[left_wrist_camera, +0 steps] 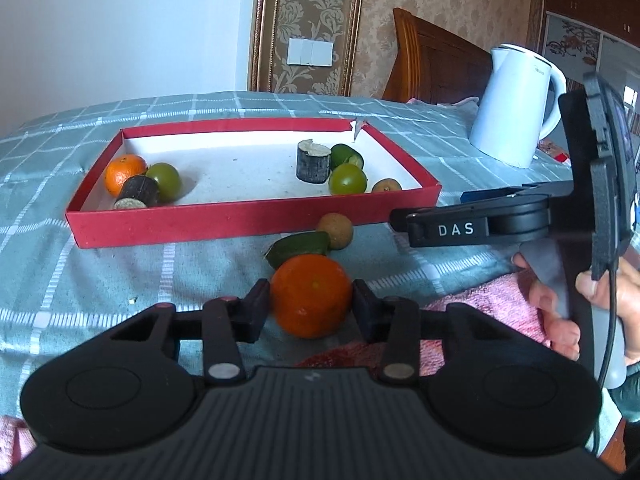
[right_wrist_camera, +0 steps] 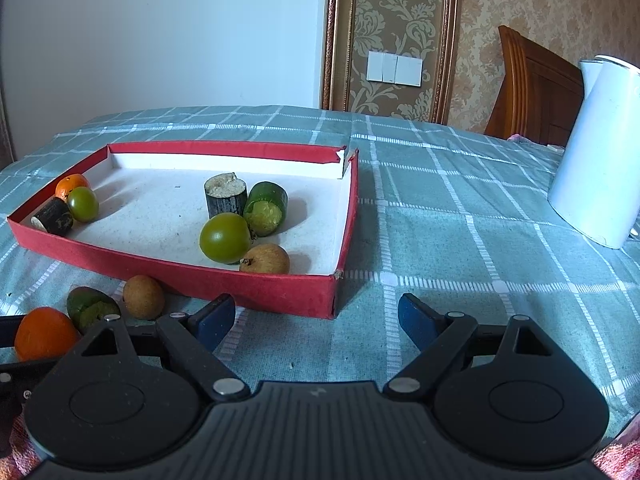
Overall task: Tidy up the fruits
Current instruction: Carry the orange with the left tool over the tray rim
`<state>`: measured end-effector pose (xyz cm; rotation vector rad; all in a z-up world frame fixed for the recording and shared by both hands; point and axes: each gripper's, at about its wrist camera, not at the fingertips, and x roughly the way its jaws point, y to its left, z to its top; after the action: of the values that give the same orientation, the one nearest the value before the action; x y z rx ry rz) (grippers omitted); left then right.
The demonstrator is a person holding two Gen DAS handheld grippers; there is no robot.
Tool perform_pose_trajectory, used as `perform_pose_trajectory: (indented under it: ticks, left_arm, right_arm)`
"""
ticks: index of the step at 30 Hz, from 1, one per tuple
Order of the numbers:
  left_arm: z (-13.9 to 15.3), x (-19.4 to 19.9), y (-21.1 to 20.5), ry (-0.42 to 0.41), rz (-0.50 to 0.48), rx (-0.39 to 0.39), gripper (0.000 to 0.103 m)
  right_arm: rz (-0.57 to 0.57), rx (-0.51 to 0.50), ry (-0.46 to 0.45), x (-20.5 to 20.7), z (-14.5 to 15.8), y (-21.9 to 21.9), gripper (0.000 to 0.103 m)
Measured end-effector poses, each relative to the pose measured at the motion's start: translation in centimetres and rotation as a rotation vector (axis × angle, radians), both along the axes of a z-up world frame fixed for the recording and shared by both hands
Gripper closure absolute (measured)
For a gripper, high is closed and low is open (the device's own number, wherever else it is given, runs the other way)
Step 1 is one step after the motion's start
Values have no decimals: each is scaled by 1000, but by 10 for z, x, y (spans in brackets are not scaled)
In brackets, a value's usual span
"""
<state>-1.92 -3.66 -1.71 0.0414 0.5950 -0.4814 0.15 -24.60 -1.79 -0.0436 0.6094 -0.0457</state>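
left gripper point(left_wrist_camera: 311, 307) jaws clamp the orange point(left_wrist_camera: 311, 297); right gripper point(right_wrist_camera: 317, 318) jaws gape wide, empty.

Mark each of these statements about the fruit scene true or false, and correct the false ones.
1. The left gripper is closed on a round orange fruit. True.
2. The right gripper holds a green fruit. False: its blue-padded jaws stand open with nothing between them.
3. The shallow red cardboard box holds another orange fruit. True.
4. The white electric kettle stands inside the box. False: it stands on the checked teal cloth, apart from the box.
5. A round brown fruit lies outside the box. True.
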Motion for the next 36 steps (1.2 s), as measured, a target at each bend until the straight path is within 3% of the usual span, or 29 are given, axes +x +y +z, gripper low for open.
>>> perform_pose_trajectory:
  ticks: [8,14,24,36]
  left_arm:
    - [24,-4,18,-56,40,-37,63]
    - [44,16,23,-116,80,-34,63]
    - [35,57,14,-117,129,36,63]
    - [33,112,5,-87,186,59,63]
  right_arm:
    - [4,-7,22,2,-2,2,14]
    - [9,-22,23,2,-4,4,14]
    - [4,-25,24,2,-3,4,12]
    - [1,-21,27,3,-3,4,11]
